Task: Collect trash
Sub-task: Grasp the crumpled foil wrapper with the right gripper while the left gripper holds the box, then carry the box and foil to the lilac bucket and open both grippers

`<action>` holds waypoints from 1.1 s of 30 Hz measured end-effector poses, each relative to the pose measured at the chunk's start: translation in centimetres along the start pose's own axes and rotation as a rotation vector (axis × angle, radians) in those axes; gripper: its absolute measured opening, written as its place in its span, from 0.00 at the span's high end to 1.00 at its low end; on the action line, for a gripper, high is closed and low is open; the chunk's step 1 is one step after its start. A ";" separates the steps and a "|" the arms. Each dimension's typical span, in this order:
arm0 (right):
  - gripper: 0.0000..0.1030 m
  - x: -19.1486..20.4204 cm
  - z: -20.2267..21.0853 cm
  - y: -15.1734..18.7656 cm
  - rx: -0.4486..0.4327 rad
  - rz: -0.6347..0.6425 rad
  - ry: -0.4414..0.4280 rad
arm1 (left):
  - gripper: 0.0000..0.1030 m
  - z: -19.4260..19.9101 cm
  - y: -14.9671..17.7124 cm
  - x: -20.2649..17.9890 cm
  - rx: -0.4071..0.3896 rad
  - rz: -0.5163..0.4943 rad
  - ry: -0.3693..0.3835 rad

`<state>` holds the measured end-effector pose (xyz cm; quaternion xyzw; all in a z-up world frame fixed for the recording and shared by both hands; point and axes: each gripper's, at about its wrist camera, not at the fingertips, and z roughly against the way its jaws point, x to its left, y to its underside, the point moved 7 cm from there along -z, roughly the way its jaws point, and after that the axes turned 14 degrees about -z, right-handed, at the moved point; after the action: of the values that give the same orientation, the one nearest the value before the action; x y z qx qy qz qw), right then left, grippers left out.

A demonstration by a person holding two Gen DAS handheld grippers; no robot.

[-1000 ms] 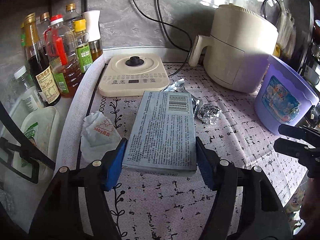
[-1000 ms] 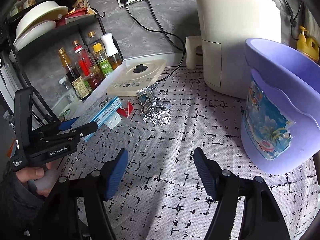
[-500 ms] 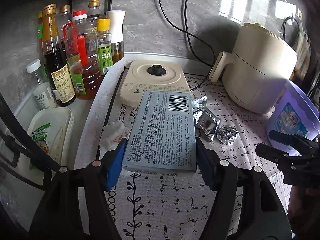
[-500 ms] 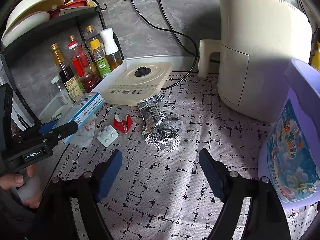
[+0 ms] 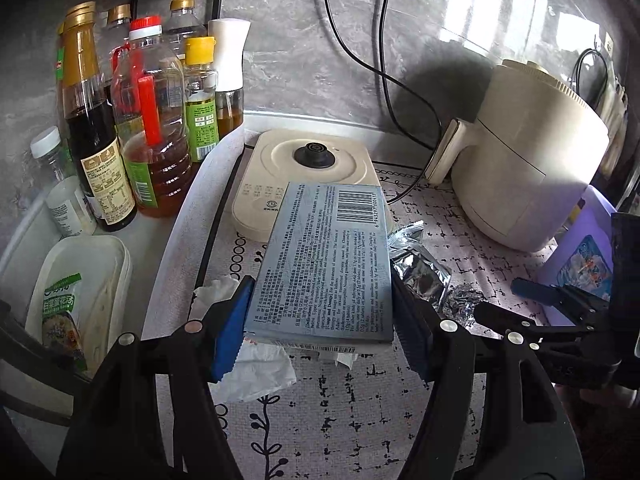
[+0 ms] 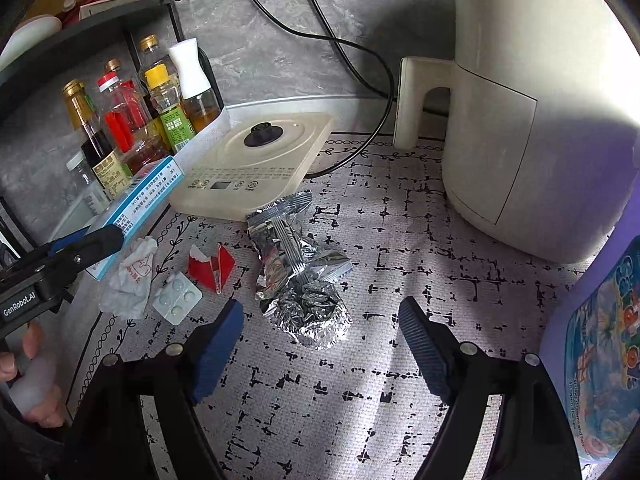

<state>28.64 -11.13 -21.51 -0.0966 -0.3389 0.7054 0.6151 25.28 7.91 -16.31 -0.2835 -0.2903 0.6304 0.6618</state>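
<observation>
a grey box (image 5: 324, 264) is being clamped by the left gripper (image 5: 320, 320); the right gripper (image 6: 320, 344) is being held wide apart over crumpled foil (image 6: 312, 312).

Quick count: two grippers, the left one (image 5: 320, 320) clamped on one blue-grey medicine box (image 5: 324, 264) at frame centre, the right one (image 6: 320, 344) with its jaws spread wide at the bottom of its own view. On the mat I get one crumpled tissue (image 6: 130, 280), one blister pack (image 6: 177, 298), one red paper scrap (image 6: 212, 266), one silver foil wrapper (image 6: 288, 240) and one foil ball (image 6: 316, 316). Upper left there's a bunch of bottles (image 5: 148, 128), at least seven, plus one induction cooker (image 5: 308, 172), one air fryer (image 5: 532, 160), and one purple bin (image 6: 600, 320) at right.
</observation>
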 end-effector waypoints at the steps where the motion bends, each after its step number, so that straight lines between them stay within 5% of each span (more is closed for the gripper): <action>1: 0.40 -0.1 -0.4 0.0 0.002 0.001 0.000 | 0.36 -0.1 0.1 0.0 0.002 -0.002 0.001; 2: 0.74 -0.2 -0.8 0.2 0.008 0.009 -0.001 | 0.36 -0.2 0.1 -0.1 0.004 -0.003 0.003; 14: 0.76 -0.3 4.2 1.6 -0.023 0.026 -0.035 | 0.36 2.5 -0.5 -1.3 -0.054 0.008 0.009; 33: 0.76 -4.1 22.8 -4.9 -0.393 -0.008 -0.031 | 0.36 10.0 -7.8 -8.3 -0.239 -0.075 0.077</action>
<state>20.89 -23.06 -2.59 -0.2027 -0.4797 0.6246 0.5820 22.74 -0.63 -4.03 -0.3733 -0.3481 0.5546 0.6572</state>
